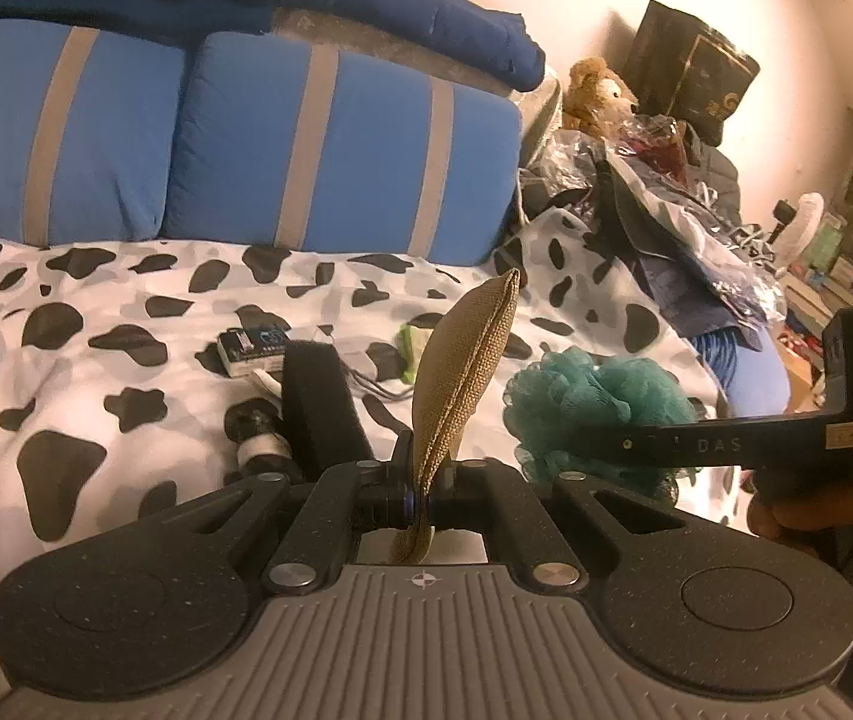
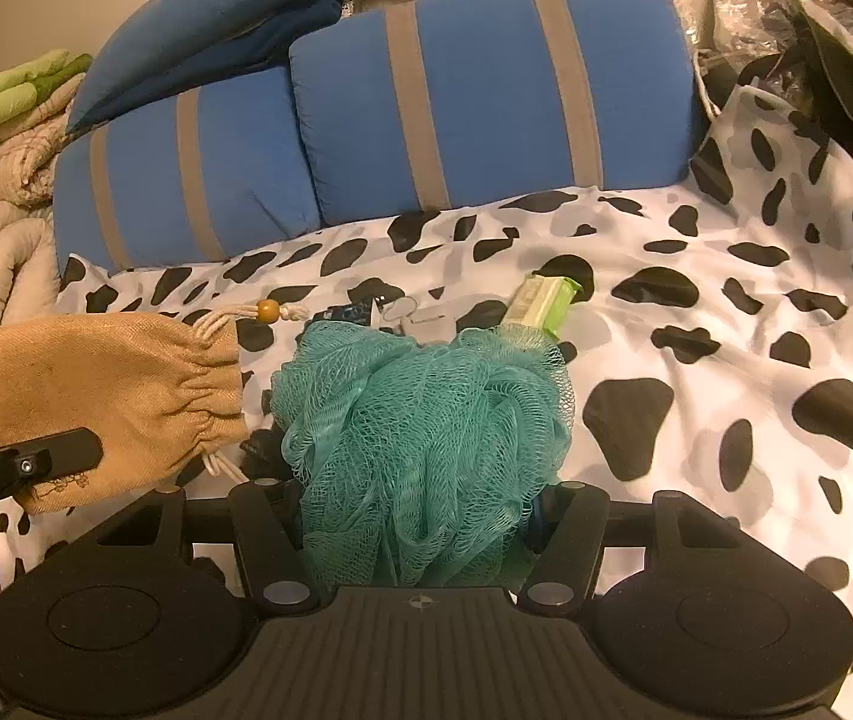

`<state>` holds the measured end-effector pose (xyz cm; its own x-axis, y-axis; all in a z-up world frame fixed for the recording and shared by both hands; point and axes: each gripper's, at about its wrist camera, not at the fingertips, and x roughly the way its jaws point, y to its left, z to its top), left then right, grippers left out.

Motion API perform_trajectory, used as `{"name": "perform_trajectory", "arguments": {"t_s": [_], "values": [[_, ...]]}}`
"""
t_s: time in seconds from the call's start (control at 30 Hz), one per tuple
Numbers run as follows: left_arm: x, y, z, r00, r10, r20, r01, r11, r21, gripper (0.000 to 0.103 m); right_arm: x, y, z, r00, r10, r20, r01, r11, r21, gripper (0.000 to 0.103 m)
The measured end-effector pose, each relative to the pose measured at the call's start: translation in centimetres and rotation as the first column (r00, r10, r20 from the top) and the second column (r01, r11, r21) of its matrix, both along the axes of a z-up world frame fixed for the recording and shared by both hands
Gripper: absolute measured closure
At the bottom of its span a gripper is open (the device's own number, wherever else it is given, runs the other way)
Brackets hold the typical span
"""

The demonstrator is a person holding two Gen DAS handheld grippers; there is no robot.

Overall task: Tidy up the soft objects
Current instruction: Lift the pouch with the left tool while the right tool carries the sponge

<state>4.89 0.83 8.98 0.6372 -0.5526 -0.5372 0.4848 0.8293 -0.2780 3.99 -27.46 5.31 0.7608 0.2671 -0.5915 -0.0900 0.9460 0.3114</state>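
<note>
My left gripper is shut on the bottom edge of a tan burlap drawstring pouch, which stands up edge-on above the jaws. In the right wrist view the same pouch hangs at the left, flat side showing, with a left finger on it and a wooden bead on its cord. My right gripper is shut on a teal mesh bath pouf that bulges between and over both fingers. From the left wrist view the pouf floats to the right of the pouch, above the bed.
A cow-print sheet covers the bed, with blue grey-striped pillows behind. On the sheet lie a green packet, a small box and dark small items. A teddy bear and piled clutter sit at the right.
</note>
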Motion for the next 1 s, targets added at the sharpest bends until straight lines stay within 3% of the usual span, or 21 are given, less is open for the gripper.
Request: {"name": "perform_trajectory", "arguments": {"t_s": [0.57,0.73,0.8,0.87,1.0], "values": [[-4.7,1.4,0.2,0.99,-0.032,-0.136,0.011,0.987,-0.158,0.099,-5.5,0.6,-0.5,0.999,0.02,-0.034,-0.019,1.0,0.008,0.04],[-5.4,1.6,-0.7,0.964,-0.132,-0.232,0.077,0.969,-0.234,0.099,-6.4,0.8,-0.7,0.998,0.043,-0.056,-0.042,0.999,0.009,0.04],[-5.4,1.4,-1.5,0.941,-0.177,-0.289,0.105,0.963,-0.247,0.099,-6.7,0.8,-0.9,0.996,0.049,-0.069,-0.049,0.999,0.007,0.04],[-5.3,0.9,-2.3,0.922,-0.188,-0.339,0.116,0.968,-0.221,0.099,-6.9,0.9,-1.1,0.995,0.055,-0.087,-0.054,0.999,0.006,0.04],[-4.9,-1.0,-4.5,0.884,-0.147,-0.444,0.14,0.989,-0.049,0.098,-6.7,1.5,-1.6,0.988,0.081,-0.129,-0.084,0.996,-0.02,0.039]]}}
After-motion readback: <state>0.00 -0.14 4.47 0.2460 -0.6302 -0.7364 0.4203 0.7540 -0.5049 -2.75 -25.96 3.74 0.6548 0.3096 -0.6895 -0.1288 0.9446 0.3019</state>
